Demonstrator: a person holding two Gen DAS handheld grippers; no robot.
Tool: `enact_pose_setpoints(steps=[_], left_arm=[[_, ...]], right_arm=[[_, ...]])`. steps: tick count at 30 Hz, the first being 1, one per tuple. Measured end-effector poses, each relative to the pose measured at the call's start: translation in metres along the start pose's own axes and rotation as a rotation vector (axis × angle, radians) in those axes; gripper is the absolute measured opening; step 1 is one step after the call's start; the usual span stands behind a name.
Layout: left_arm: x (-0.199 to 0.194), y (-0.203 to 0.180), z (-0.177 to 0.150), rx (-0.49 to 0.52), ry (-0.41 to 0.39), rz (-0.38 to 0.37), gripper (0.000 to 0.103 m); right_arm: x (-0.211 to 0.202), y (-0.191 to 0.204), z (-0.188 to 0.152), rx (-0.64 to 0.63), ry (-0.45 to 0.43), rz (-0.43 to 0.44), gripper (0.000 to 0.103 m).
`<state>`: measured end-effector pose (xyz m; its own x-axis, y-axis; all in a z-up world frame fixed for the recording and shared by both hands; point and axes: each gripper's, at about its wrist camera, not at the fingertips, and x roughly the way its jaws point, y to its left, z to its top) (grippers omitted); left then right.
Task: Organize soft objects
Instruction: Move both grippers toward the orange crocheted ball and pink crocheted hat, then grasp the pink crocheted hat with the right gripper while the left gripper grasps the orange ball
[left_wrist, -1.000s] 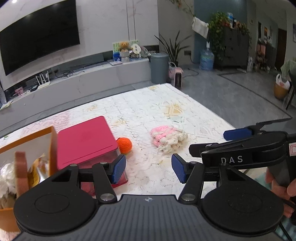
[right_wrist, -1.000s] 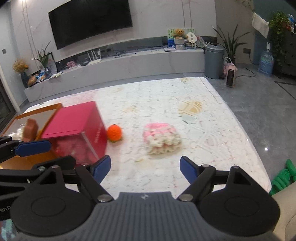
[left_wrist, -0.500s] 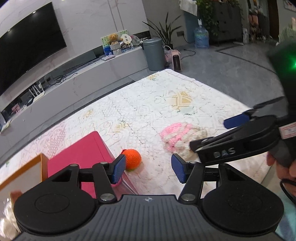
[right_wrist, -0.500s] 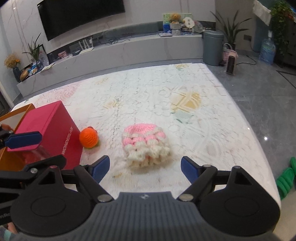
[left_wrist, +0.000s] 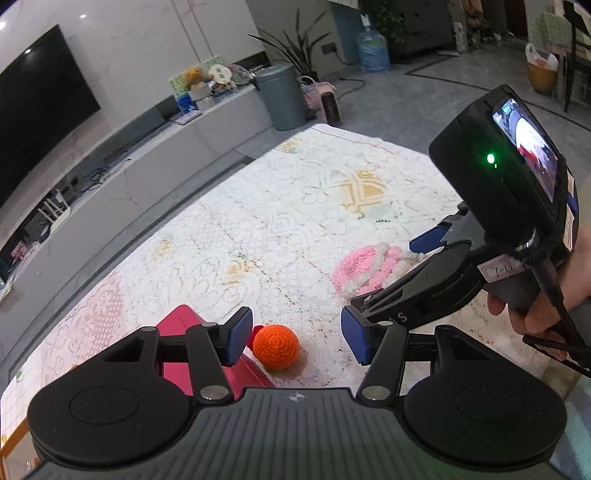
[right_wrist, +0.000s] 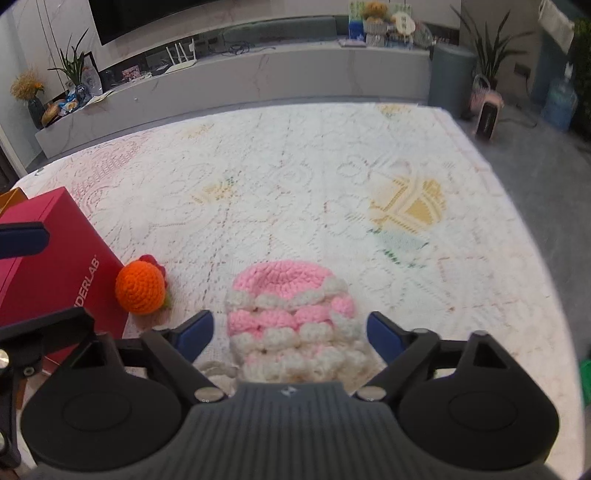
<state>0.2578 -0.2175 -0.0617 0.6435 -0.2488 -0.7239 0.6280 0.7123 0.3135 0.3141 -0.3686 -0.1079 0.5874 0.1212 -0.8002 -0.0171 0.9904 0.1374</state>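
A pink and white crocheted pouch (right_wrist: 291, 321) lies on the lace-covered table (right_wrist: 332, 177). My right gripper (right_wrist: 290, 336) is open, its blue pads on either side of the pouch's near half. The pouch also shows in the left wrist view (left_wrist: 365, 269), partly behind the right gripper. An orange crocheted ball (left_wrist: 277, 346) lies beside a red box (right_wrist: 48, 266). My left gripper (left_wrist: 295, 339) is open and empty, with the ball just ahead between its pads. The ball also shows in the right wrist view (right_wrist: 140, 288).
An orange box edge (right_wrist: 13, 194) shows behind the red box at the far left. The table's right edge (right_wrist: 546, 258) drops to a grey floor. A low TV bench (right_wrist: 258, 85) runs behind the table.
Both grippers have moved forward and down. The right one now straddles the pouch. The left one has closed in on the orange ball, and the orange box has slid out of its view.
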Motion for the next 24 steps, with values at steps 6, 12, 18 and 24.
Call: enact_pose_setpoints(steps=[6, 12, 18, 24], left_arm=[[0.015, -0.005, 0.006, 0.08, 0.036, 0.0, 0.066], [0.033, -0.011, 0.014, 0.16, 0.109, -0.017, 0.066], [0.056, -0.009, 0.023, 0.181, 0.238, -0.03, 0.066], [0.074, -0.013, 0.027, 0.248, 0.339, -0.026, 0.066]], right_arm=[[0.003, 0.003, -0.006, -0.045, -0.017, -0.022, 0.073], [0.001, 0.001, -0.01, -0.056, -0.023, -0.026, 0.059], [-0.004, 0.006, -0.013, -0.118, -0.034, -0.023, 0.042], [-0.012, 0.006, -0.015, -0.116, -0.072, -0.011, 0.025]])
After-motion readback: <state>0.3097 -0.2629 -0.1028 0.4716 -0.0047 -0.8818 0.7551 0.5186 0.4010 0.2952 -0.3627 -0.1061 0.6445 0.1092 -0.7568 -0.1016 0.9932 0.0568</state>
